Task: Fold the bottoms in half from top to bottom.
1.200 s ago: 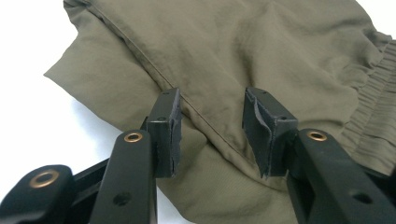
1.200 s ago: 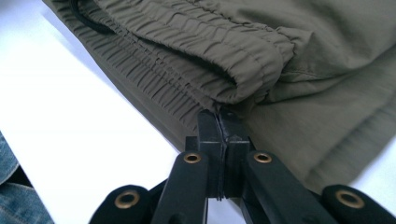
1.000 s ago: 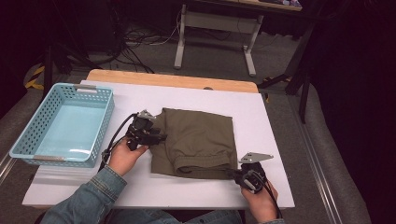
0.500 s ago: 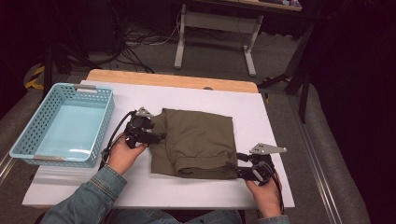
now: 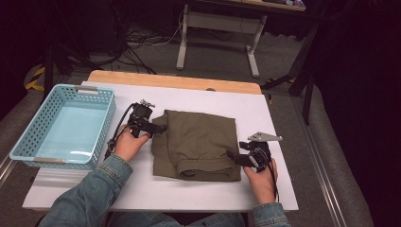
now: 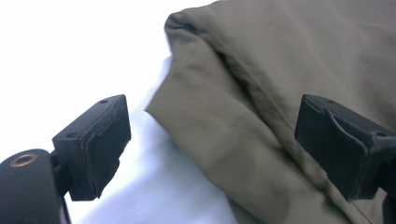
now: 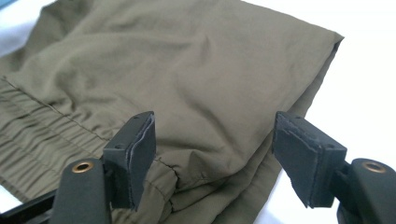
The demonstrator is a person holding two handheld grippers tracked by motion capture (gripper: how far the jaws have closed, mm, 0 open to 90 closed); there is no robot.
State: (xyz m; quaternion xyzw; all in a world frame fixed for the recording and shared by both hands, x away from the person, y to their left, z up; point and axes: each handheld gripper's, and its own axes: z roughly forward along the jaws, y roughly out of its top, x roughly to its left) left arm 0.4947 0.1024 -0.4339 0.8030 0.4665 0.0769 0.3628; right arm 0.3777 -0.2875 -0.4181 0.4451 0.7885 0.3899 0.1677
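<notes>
A folded olive-green garment [image 5: 198, 142] with an elastic waistband lies flat in the middle of the white table [image 5: 269, 113]. My left gripper [image 5: 158, 128] sits at its left edge. Its jaws have just been opening and stand open, with the fabric's folded edge [image 6: 261, 93] lying loose between them, untouched by the pads. My right gripper [image 5: 230, 156] is at the garment's near right corner. Its jaws have just been opening too and are open, one on each side of the corner of the cloth [image 7: 187, 70] without pressing on it.
A light blue plastic basket [image 5: 108, 120] stands at the table's left side, close to my left hand. A wooden strip [image 5: 175, 80] runs along the table's far edge. Bare white table lies to the right of the garment and in front of it.
Both grippers' jaws have spread apart. The right gripper has moved from the garment's front edge up to its right corner. The left hand has shifted slightly farther away along the left edge.
</notes>
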